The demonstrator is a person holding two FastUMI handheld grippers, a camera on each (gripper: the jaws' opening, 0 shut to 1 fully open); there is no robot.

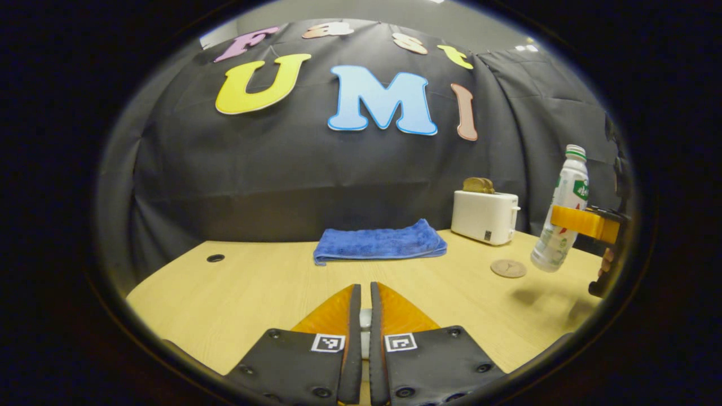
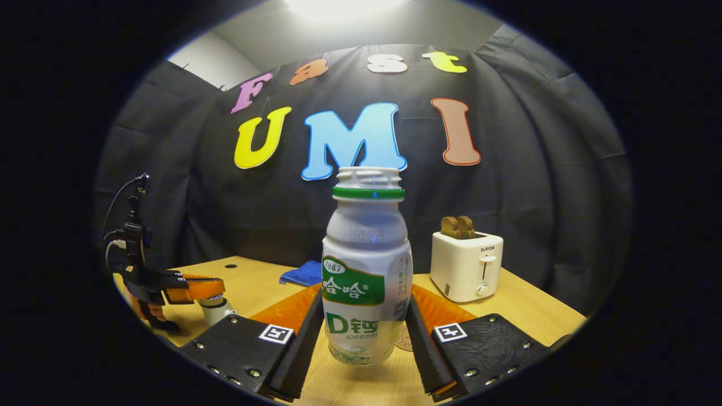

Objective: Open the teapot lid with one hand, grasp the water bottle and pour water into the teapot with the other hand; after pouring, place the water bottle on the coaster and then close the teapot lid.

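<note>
Your right gripper (image 2: 364,330) has the water bottle (image 2: 366,270) pinched between both fingers at its lower body, uncapped, upright with a slight lean, and lifted off the table (image 2: 530,316). In the left gripper view that same bottle (image 1: 561,217) hangs at the far right, above the wood, with the round coaster (image 1: 508,268) lying just to its left and lower, bare on top.

Your left gripper (image 1: 361,316) has its fingers drawn almost together, with something small and pale wedged in the narrow gap; it may be the teapot lid's knob, but the view is too tight to say. In the right gripper view, that gripper (image 2: 194,290) sits low at the left, right on top of a pale rounded piece, likely the teapot (image 2: 217,309), mostly hidden.

At the far side of the table a folded blue towel (image 1: 379,242) lies flat, and to its right stands a white toaster (image 1: 485,216) with bread in its slots.
</note>
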